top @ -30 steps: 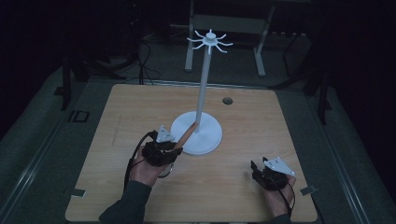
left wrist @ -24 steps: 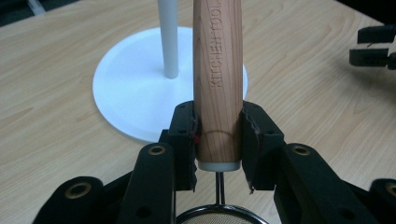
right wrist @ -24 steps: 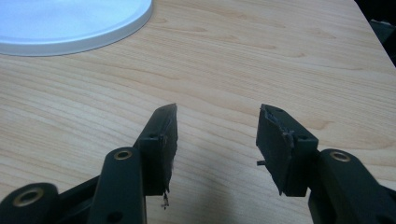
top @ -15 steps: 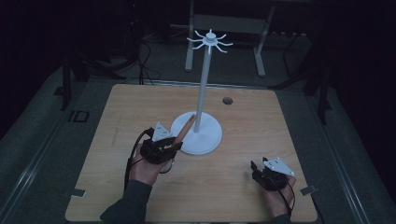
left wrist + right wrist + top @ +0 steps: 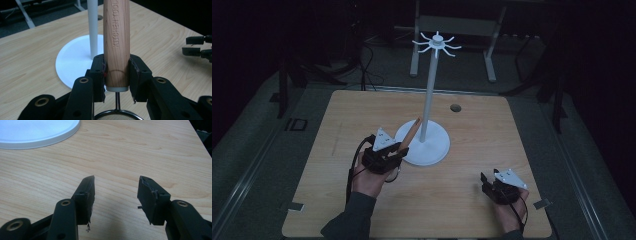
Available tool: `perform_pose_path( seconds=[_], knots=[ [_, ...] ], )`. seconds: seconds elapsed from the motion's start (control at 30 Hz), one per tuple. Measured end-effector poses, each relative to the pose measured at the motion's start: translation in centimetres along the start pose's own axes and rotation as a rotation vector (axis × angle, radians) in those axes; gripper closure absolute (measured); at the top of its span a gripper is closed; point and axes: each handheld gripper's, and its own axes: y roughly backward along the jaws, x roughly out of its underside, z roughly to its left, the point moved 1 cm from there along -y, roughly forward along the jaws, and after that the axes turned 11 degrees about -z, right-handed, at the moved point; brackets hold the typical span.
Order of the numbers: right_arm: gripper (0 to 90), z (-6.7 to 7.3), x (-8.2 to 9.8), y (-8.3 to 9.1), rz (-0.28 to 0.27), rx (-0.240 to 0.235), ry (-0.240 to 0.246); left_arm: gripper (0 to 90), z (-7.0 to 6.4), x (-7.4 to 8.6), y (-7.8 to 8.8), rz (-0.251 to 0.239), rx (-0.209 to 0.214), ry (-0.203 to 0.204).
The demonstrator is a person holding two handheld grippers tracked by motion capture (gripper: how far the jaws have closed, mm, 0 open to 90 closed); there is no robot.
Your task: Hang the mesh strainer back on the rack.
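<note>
Left gripper view: left gripper [image 5: 117,75] has its jaws clamped on the round light-wood handle stamped KITCHEN TOOL [image 5: 116,42] of a small wire-mesh strainer [image 5: 117,115], whose mesh bowl sits at 6 o'clock below the jaws. Handle points up toward the white post of the white round-based hook stand [image 5: 75,60]. High view: handle [image 5: 411,132] angles toward 1 o'clock over the stand's base [image 5: 432,150]; spoked hook crown [image 5: 437,44] at 12 o'clock, well above. Light wooden table [image 5: 472,200] bare elsewhere. Right gripper [image 5: 498,186] rests at 4 o'clock of the stand, jaws apart on nothing, same in right gripper view [image 5: 116,187].

Progress: strainer picked up and held off the table; hanging on a hook looks not yet done, lift to the crown remains.

Versus earlier: handle tilted more upright and nearer the post; right gripper unmoved.
</note>
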Motion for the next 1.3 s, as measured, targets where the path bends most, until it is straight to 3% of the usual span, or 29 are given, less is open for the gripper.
perform_pose_path(
  seconds=[0.47,1.3],
  knots=[
    [47.6,0.0,0.0,0.0,0.002,0.002,0.003,68.6,-0.3,-1.0,0.4,-0.063,-0.013,-0.003],
    [47.4,0.0,0.1,0.0,0.005,0.004,-0.002,68.6,-0.8,-2.9,0.6,-0.119,-0.010,-0.005]
  ],
)
